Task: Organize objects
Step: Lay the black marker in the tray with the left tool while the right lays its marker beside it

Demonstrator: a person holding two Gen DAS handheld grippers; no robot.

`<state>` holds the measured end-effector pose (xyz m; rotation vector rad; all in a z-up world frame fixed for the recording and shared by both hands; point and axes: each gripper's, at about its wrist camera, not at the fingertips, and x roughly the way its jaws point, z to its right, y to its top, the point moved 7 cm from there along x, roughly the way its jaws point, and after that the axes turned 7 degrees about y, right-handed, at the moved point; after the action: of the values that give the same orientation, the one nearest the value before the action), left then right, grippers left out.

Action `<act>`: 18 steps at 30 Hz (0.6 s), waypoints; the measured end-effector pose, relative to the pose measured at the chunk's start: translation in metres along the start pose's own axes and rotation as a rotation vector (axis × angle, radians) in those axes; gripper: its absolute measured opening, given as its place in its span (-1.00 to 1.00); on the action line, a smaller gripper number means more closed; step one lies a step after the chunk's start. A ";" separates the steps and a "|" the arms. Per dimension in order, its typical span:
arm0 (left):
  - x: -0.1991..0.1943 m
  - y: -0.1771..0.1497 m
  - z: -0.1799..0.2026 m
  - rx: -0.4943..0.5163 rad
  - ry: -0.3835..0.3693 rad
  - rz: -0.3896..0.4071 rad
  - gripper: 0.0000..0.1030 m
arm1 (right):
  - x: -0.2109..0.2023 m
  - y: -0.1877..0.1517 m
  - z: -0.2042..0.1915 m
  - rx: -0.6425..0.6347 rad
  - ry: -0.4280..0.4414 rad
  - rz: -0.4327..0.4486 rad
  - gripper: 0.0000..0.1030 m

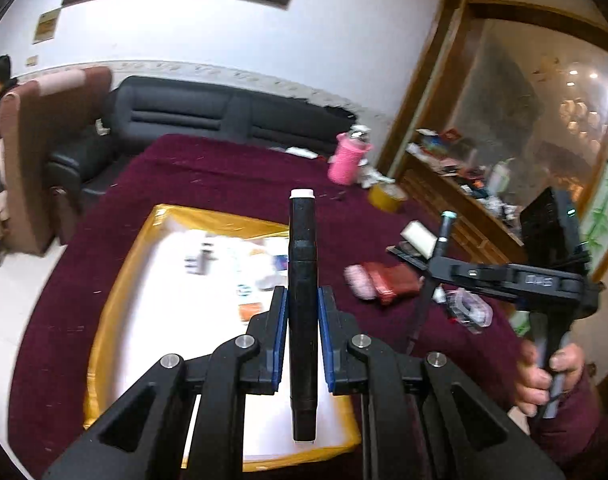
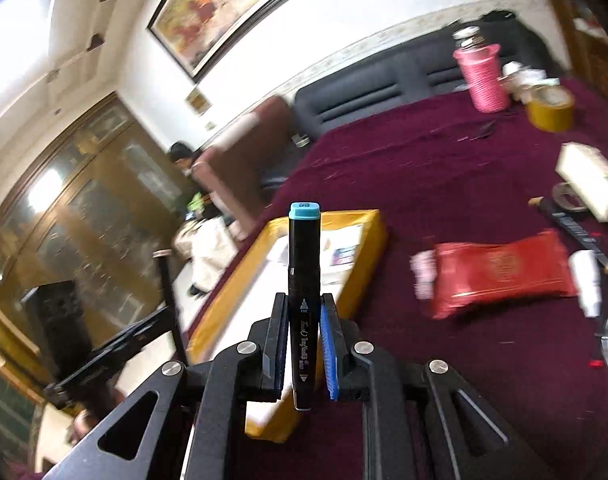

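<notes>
My left gripper (image 1: 302, 300) is shut on a black marker with a white cap (image 1: 303, 280), held upright above the yellow-rimmed tray (image 1: 116, 280). My right gripper (image 2: 303, 308) is shut on a black marker with a teal cap (image 2: 303, 280), held above the maroon tablecloth beside the same tray (image 2: 368, 248). The right gripper with its teal-capped marker (image 1: 444, 232) also shows at the right of the left wrist view. The tray holds several small items on a white lining.
On the maroon cloth (image 2: 444, 168) lie a red packet (image 2: 500, 280), a white box (image 2: 588, 184), a yellow tape roll (image 2: 550, 110), a pink-sleeved bottle (image 2: 484, 80) and a clear plastic case (image 1: 470, 308). A black sofa (image 1: 208, 116) stands behind the table.
</notes>
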<state>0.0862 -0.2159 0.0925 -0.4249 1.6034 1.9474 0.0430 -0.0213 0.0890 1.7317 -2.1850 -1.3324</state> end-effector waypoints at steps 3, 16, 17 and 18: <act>0.022 -0.004 -0.024 -0.022 0.040 -0.046 -0.72 | 0.036 -0.007 -0.009 0.003 0.020 -0.065 -0.67; 0.116 -0.015 -0.063 -0.046 0.154 -0.254 -0.72 | 0.161 -0.034 0.018 -0.011 -0.177 -0.251 -0.67; 0.121 -0.016 -0.064 -0.046 0.157 -0.266 -0.72 | 0.165 -0.032 0.020 -0.017 -0.195 -0.256 -0.67; 0.127 -0.017 -0.065 -0.047 0.161 -0.279 -0.72 | 0.168 -0.031 0.023 -0.021 -0.211 -0.260 -0.67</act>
<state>-0.0099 -0.2483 -0.0089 -0.7979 1.5045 1.7775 -0.0079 -0.1448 -0.0201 2.0080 -2.0892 -1.6592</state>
